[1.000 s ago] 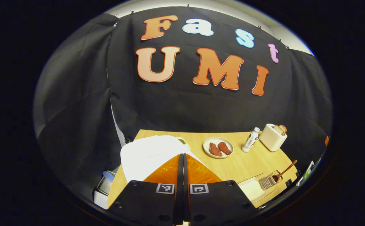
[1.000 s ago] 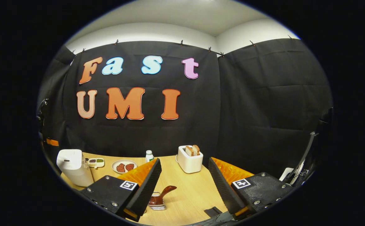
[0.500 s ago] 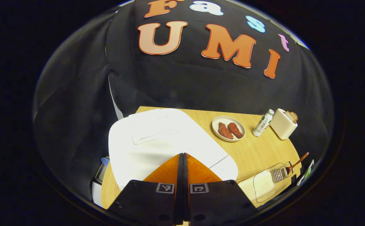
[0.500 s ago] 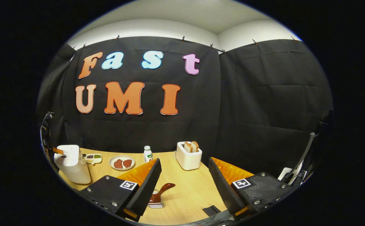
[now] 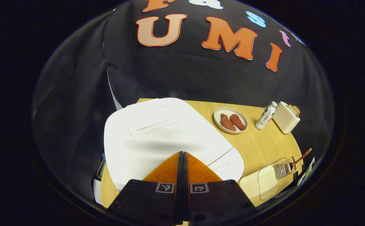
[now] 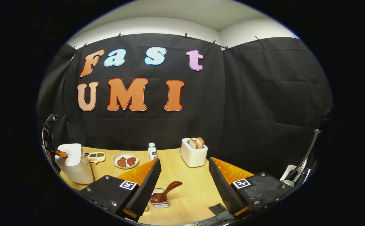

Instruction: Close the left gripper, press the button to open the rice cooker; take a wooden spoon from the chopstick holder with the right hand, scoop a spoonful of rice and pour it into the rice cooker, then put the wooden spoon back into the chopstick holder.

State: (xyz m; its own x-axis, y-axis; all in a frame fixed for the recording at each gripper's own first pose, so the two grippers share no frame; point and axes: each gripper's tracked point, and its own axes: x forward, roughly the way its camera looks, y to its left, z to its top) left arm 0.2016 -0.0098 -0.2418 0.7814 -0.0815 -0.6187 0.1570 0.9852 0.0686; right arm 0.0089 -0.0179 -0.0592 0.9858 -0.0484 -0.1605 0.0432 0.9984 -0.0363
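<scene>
Both fingers of the left gripper (image 5: 182,153) are pressed together with nothing between them, tips poised over the front of the white rice cooker (image 5: 157,131), whose lid is down (the button likely lies at twelve o'clock, just ahead). Farther right, the right gripper (image 6: 182,175) gapes wide, the wooden spoon (image 6: 165,193) lying at six o'clock in the chopstick holder (image 6: 160,202), handle slanting toward two o'clock.
</scene>
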